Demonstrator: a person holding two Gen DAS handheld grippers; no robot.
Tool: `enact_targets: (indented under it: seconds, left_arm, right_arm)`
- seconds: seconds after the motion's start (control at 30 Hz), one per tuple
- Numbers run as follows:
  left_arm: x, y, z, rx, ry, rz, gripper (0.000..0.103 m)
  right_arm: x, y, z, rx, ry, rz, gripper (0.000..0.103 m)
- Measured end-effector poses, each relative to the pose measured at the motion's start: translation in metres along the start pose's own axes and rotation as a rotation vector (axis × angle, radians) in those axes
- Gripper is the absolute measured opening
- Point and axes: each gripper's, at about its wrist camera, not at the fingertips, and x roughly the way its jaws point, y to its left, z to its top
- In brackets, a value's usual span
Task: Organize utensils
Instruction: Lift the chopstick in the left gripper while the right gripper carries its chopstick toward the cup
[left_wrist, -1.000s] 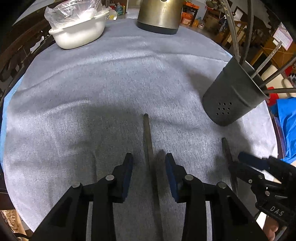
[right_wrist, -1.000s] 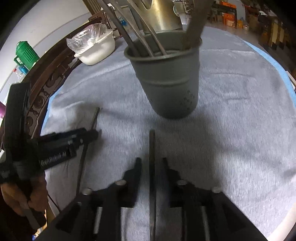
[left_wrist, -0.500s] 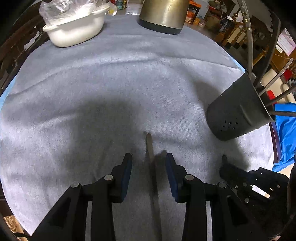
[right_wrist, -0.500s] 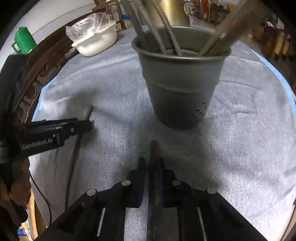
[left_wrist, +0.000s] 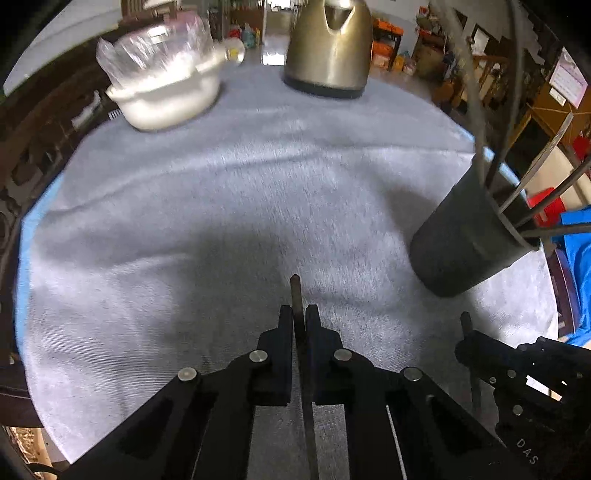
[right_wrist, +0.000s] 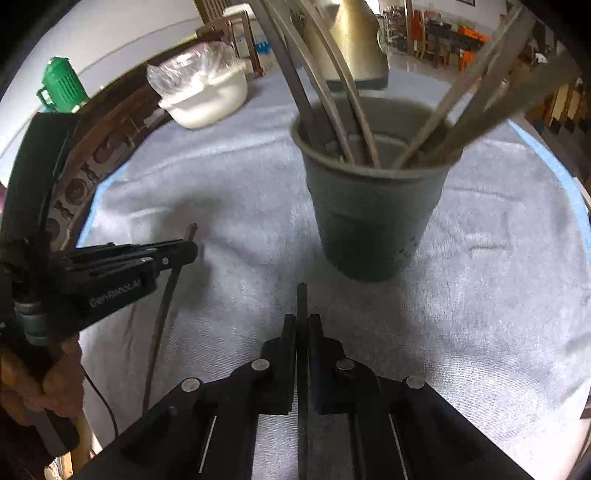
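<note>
Jaws pinch flat utensils on grey cloth (left_wrist: 221, 206) near kettle (left_wrist: 328, 48).

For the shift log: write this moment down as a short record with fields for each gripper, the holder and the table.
left gripper: shut on a dark utensil handle lying on the cloth
right gripper: shut on a second utensil handle
jaws: both have just been closing
holder: dark cup, upright, already has several utensils
table cover: grey cloth
far side: white bowl with plastic bag, metal kettle
</note>
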Motion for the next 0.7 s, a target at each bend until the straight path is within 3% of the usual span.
enact_targets:
  seconds: [0.23, 0.7]
  left_arm:
    - [-0.038, -0.001, 0.000, -0.002, -0.099, 0.031, 0.007]
    - [-0.089, -0.015, -0.003, 0.016, -0.203, 0.004, 0.007]
  right_arm:
    - [-0.028, 0.003, 0.002, 0.002, -0.079, 0.026, 0.006]
    - [-0.079, 0.016, 0.007, 0.014, -0.204, 0.079, 0.006]
